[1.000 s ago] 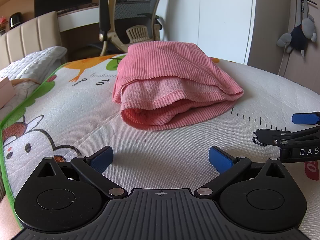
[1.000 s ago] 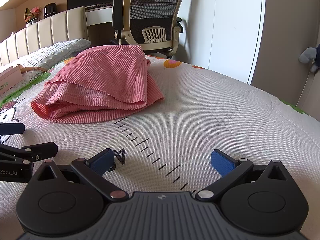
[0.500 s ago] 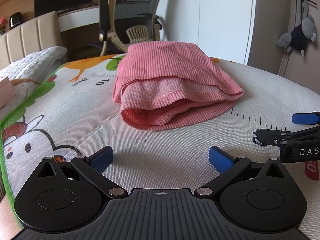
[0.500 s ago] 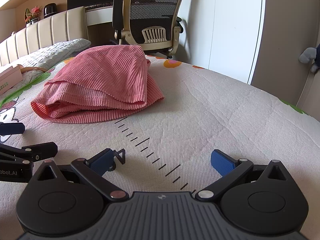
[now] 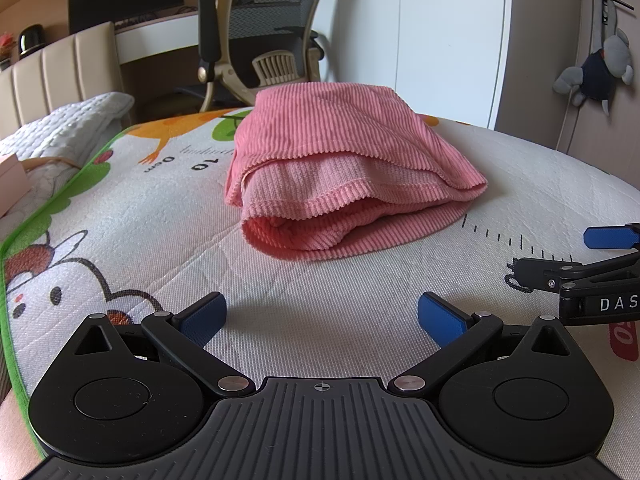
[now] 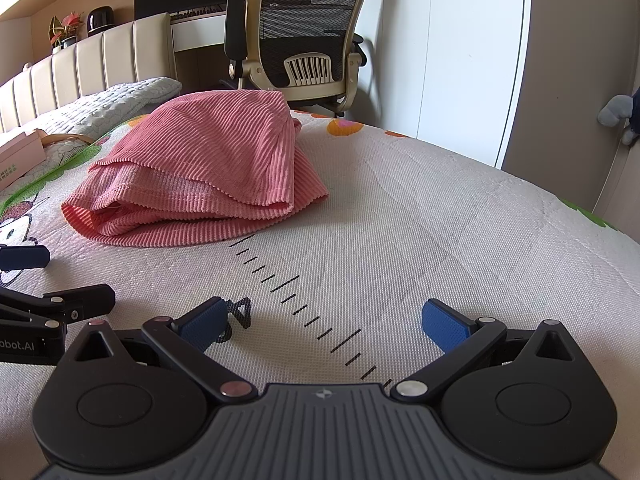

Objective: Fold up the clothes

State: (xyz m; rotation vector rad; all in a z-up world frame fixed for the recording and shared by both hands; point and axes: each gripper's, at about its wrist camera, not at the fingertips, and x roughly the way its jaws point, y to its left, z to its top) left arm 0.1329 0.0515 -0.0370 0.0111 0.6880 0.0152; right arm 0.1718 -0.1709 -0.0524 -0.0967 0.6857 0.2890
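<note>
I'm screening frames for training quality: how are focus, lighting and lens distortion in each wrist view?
Left wrist view: the pink garment is sharp in its ribbing, daylight is even, soft shadows lie under the left gripper, and the fisheye bows the mat. Right wrist view: equally sharp, no glare, wardrobe edges curve, and a faint shadow lies ahead of the right gripper.

Folded pink garment beyond spread right claw

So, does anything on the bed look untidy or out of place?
Only the pink garment: its fold is loose, the layers gape at the near edge and the edges do not line up. Both tools, left and right, are open and hold nothing.
</note>
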